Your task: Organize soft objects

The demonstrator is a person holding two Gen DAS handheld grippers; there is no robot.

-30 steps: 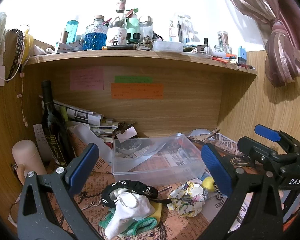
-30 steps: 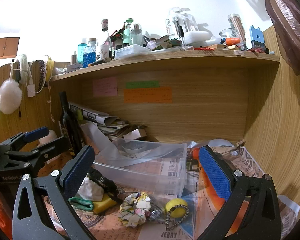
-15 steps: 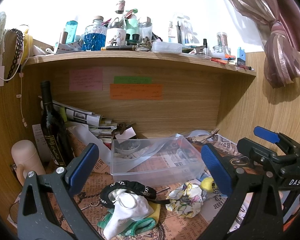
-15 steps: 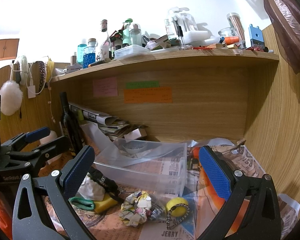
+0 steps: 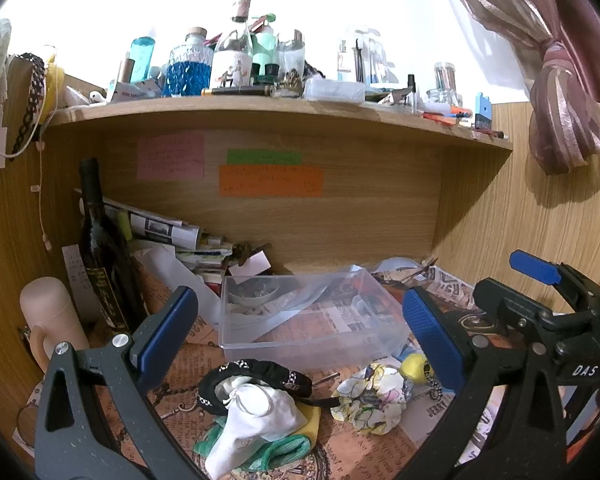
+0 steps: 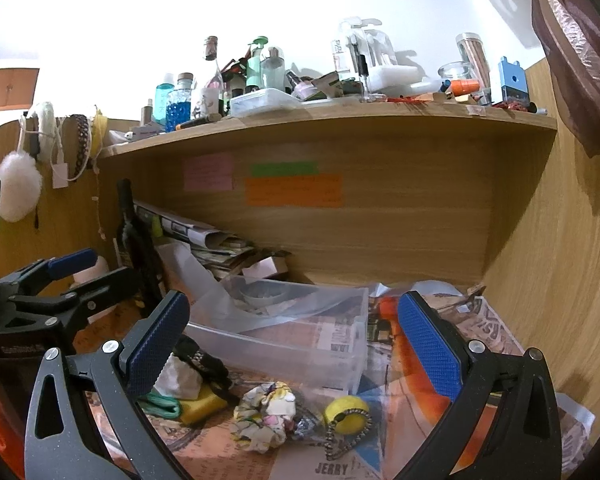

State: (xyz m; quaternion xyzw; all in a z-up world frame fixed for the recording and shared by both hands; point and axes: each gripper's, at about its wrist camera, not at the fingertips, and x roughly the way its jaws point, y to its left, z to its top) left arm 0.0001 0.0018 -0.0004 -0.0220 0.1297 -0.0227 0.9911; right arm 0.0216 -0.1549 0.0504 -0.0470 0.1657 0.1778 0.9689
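Left wrist view: both grippers, left gripper (image 5: 296, 328) and right gripper (image 6: 292, 332), hover with fingers spread wide, empty; soft pile sits at 6 o'clock from clear bin (image 5: 300, 312), probably its destination.

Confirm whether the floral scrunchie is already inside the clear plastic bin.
No: the floral scrunchie lies on the newspaper-covered desk in front of the clear plastic bin, outside its near wall.

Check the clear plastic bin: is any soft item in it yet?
None visible. The clear bin looks empty inside; the floral scrunchie lies in front.
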